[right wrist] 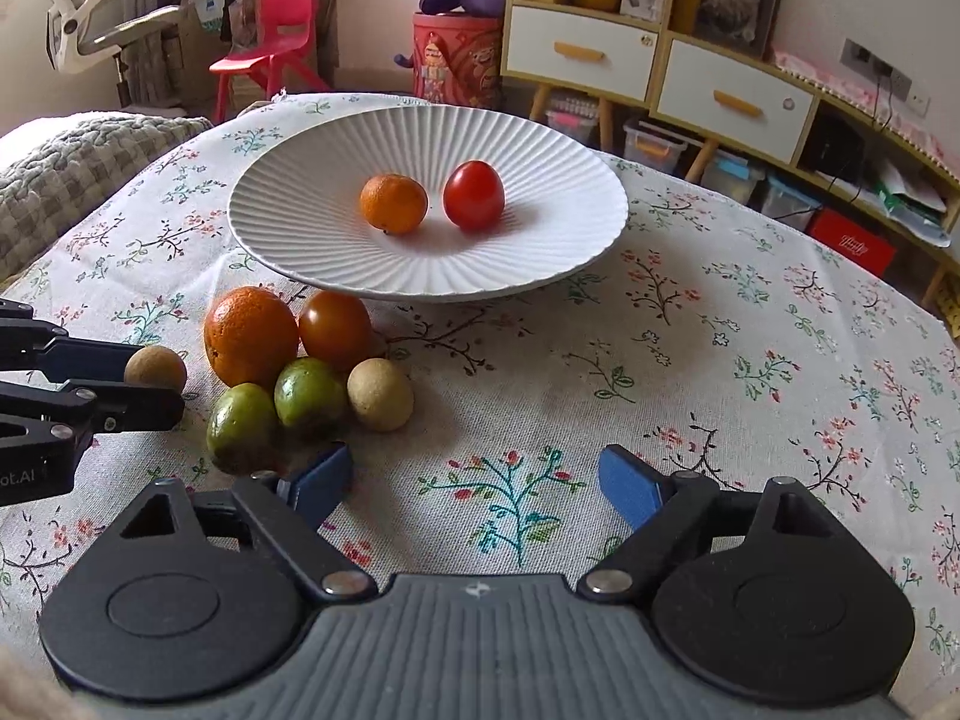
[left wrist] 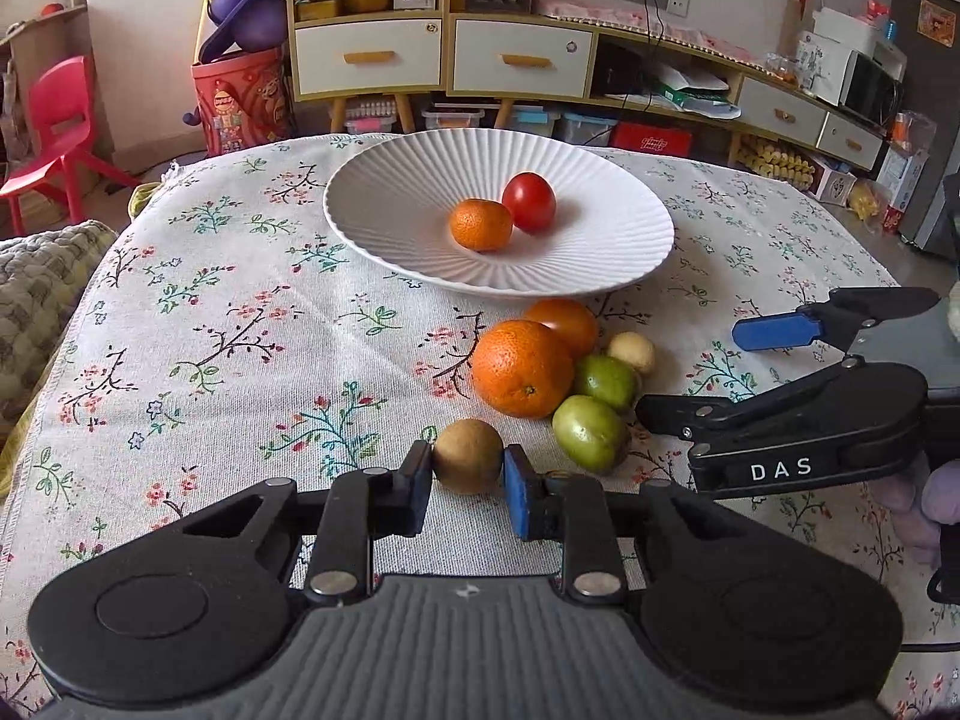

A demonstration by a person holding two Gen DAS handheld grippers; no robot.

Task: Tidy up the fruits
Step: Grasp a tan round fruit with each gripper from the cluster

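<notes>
A white ribbed plate [left wrist: 384, 204] [right wrist: 288, 222] holds a small orange [left wrist: 480, 224] [right wrist: 393, 203] and a red tomato [left wrist: 529, 201] [right wrist: 473, 194]. In front of it lie a big orange [left wrist: 521, 367] [right wrist: 249, 335], a tomato [left wrist: 567, 322] [right wrist: 335, 329], two green fruits [left wrist: 591, 432] [right wrist: 309, 391] and a tan round fruit [left wrist: 631, 351] [right wrist: 380, 394]. My left gripper [left wrist: 468, 474] is shut on a brown round fruit [left wrist: 468, 455] [right wrist: 155, 367] at table level. My right gripper [right wrist: 474, 480] [left wrist: 690, 369] is open and empty, just right of the pile.
The table wears a floral cloth [left wrist: 240, 330] [right wrist: 720, 360]. A grey cushion [right wrist: 78, 150] lies at the left edge. A red chair [left wrist: 57, 120], a red bin [left wrist: 240, 102] and cabinets with drawers [left wrist: 510, 54] stand beyond the table.
</notes>
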